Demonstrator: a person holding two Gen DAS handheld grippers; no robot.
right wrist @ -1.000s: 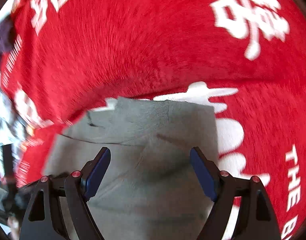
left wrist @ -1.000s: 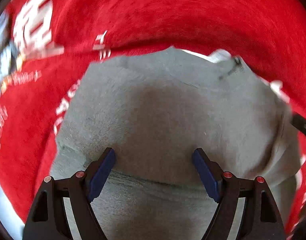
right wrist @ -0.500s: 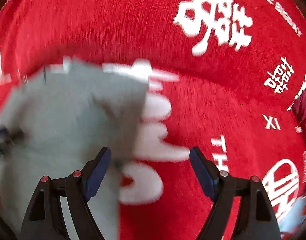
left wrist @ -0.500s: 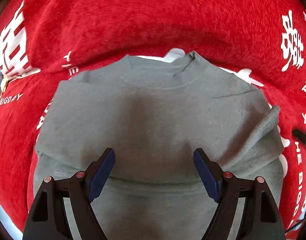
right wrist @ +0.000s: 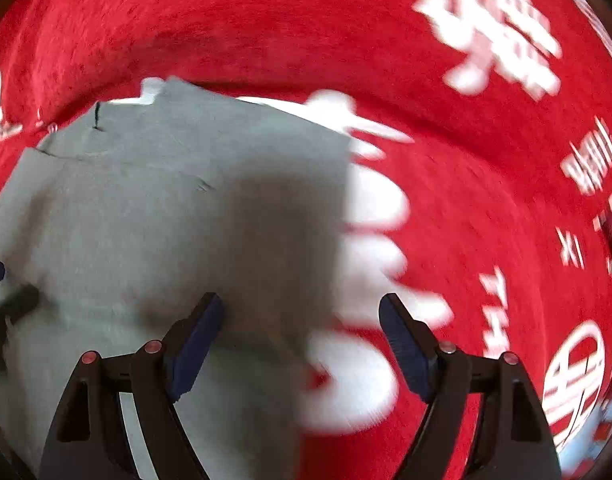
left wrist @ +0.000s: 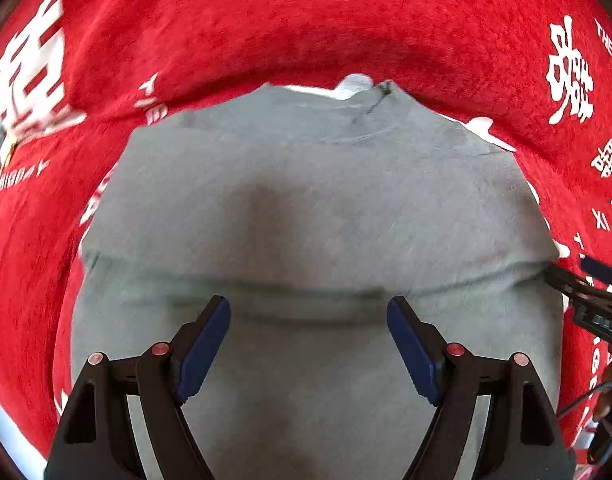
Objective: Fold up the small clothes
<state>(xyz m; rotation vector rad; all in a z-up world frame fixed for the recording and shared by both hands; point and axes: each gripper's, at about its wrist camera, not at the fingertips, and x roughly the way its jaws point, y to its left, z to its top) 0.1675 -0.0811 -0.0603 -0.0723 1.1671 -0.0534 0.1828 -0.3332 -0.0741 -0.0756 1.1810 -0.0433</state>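
Note:
A small grey sweater (left wrist: pixel 314 208) lies flat on the red cloth, collar (left wrist: pixel 370 100) at the far side and a fold crease across its near part. My left gripper (left wrist: pixel 308 312) hovers open above the near half, nothing between its blue pads. My right gripper (right wrist: pixel 302 308) is open too, over the sweater's (right wrist: pixel 146 208) right edge, left finger over grey fabric and right finger over red cloth. Each gripper shows at the other view's edge: the right gripper (left wrist: pixel 586 292) beside the sweater's right side, the left gripper (right wrist: pixel 10 296) over its left part.
A red plush cloth (left wrist: pixel 306 28) with white printed characters and letters covers the surface all around the sweater. The cloth (right wrist: pixel 486 184) stretches far to the right. A pale strip of floor or table edge (left wrist: pixel 2 436) shows at the near left.
The right gripper swung right off the sweater, then came back over its right edge. In the left view the sweater has come to the middle, and the flap at its right side lies flat.

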